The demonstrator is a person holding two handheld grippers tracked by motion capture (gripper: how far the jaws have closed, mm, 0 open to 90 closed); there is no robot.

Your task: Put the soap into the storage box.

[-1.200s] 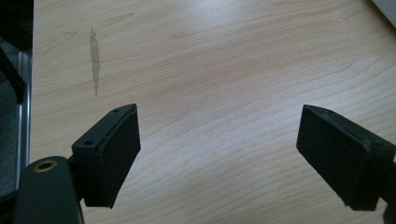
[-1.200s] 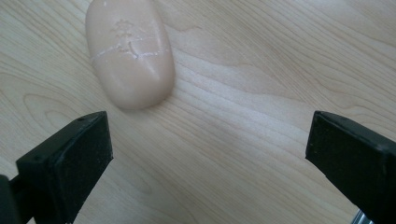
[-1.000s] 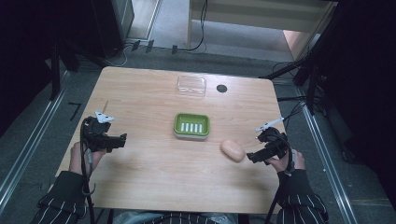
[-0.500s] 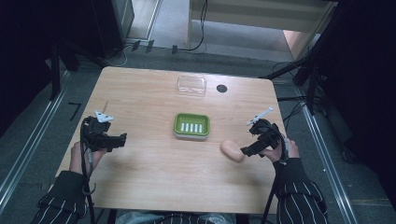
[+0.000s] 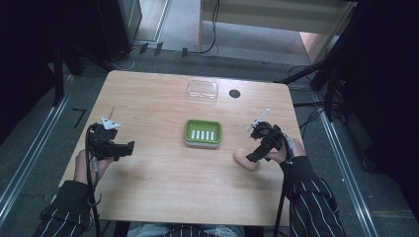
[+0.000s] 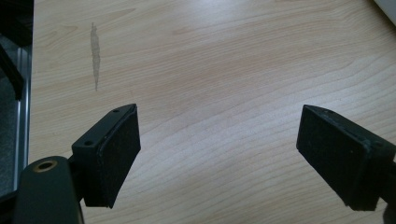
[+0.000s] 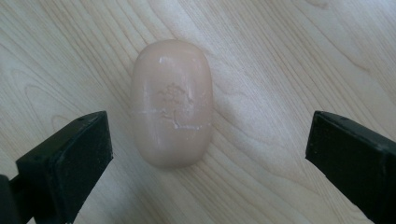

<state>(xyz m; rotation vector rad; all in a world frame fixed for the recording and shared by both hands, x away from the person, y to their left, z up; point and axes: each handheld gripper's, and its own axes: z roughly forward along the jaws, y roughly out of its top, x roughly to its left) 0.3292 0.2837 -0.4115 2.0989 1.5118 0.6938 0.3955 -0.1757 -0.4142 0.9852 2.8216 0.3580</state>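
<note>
My right claw hangs low over the tabletop, and the bar of soap lies right under its tips. In the right gripper view my right claw is spread wide, with the pale pink soap lying flat on the wood between the two jaws and nearer to the left one; neither jaw touches it. The soap is a rounded oval with a faint stamped mark on its top face.

Taking the soap as my landmark, my left claw sits well off to its left, at about the same depth on the tabletop, held in my left hand. In the left gripper view my left claw is also spread apart, with only bare wood between the jaws, and it grips nothing.

A little beyond the soap and to its left sits the green soap dish, near but apart from it, with a row of pale slots in its floor. Farther beyond the dish, toward the far edge, lies a clear lid. Just to the right of that lid, almost straight beyond the soap, is a small black disc on the wood.
</note>
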